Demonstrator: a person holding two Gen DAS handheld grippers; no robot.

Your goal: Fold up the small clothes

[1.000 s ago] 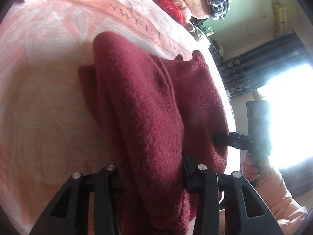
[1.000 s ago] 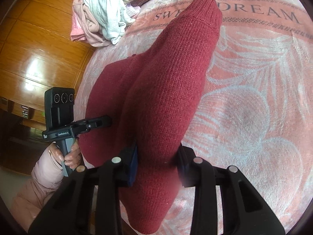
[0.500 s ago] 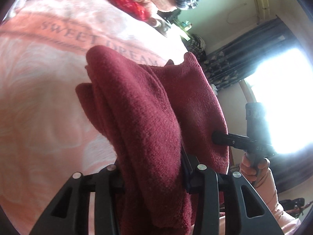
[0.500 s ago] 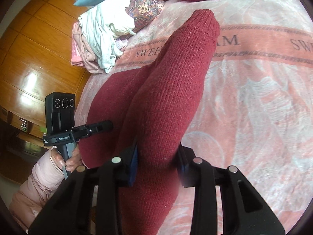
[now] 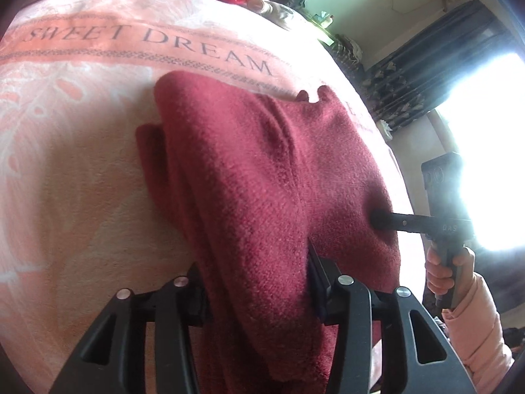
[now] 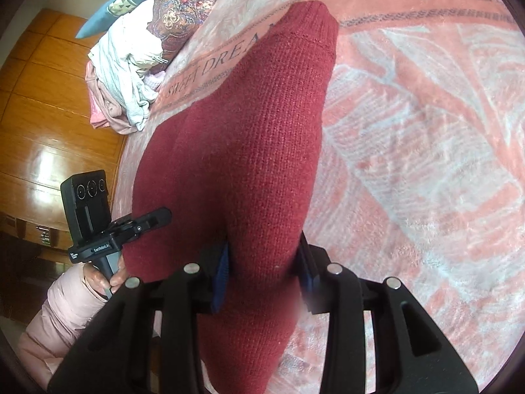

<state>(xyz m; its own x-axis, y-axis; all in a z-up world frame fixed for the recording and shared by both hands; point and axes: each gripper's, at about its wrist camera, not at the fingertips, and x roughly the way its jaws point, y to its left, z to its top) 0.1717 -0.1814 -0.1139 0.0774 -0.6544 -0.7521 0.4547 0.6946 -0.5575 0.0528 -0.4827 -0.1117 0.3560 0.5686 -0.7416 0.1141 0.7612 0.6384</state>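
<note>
On the bed, over a pink blanket [image 5: 75, 177] lettered "SWEET DREAM", a dark red knitted garment [image 5: 262, 177] is held up at its near edge by both grippers while its far end trails down onto the blanket. In the left wrist view the left gripper [image 5: 256, 279] is clenched on a thick fold of the knit, the cloth bulging between its black fingers [image 5: 347, 298] and hanging below them. The fabric drapes away from it in a ridge, with a lower layer showing at the left edge and two small points of knit sticking up at the far end, just below the lettered band. To the right of that view the right gripper [image 5: 380, 220] reaches into the side of the cloth, its tip buried in the knit, held by a hand [image 5: 446, 272] in a pale pink sleeve in front of a bright window.

In the right wrist view the right gripper [image 6: 262, 262] is closed on a rounded roll of the same garment [image 6: 262, 144], blue pads [image 6: 221, 275] pressing its sides. The ribbed cuff end lies farthest off, on the blanket [image 6: 426, 164] against the lettered band. The left gripper [image 6: 157, 218] meets the cloth's left edge. Beyond it, a heap of pale clothes [image 6: 128, 75] and patterned pillows [image 6: 177, 13] sit at the bed's edge beside a wooden floor [image 6: 42, 124].
</note>
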